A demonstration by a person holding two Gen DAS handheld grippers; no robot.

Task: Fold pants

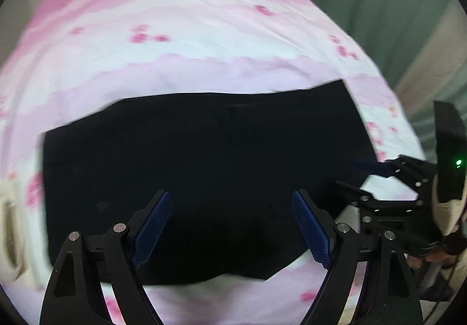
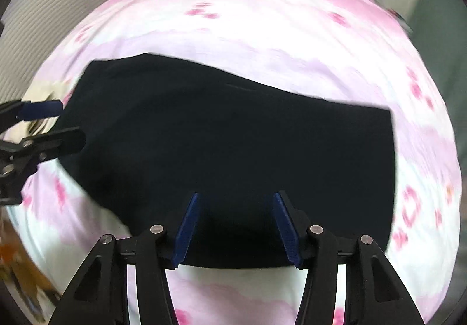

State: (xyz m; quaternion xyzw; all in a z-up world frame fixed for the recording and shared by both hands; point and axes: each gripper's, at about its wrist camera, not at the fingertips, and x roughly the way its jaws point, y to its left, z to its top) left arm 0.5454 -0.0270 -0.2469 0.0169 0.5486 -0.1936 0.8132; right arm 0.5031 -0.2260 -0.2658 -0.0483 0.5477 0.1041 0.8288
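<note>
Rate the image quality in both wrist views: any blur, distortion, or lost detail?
Left wrist view: motion blur smears the pink sheet; the black pants are nearly featureless; the open left tongs stay sharp. Right wrist view: similar blur, strong fisheye curvature, the pants equally underexposed; the right tongs crisp and open.

The left hand-held gripper point(image 1: 232, 225) is seen with jaws spread wide, nothing held between the blue pads point(image 1: 151, 230). The right hand-held gripper point(image 2: 235, 227) is likewise seen parted and unloaded. Both are positioned side by side, angled downward.
</note>
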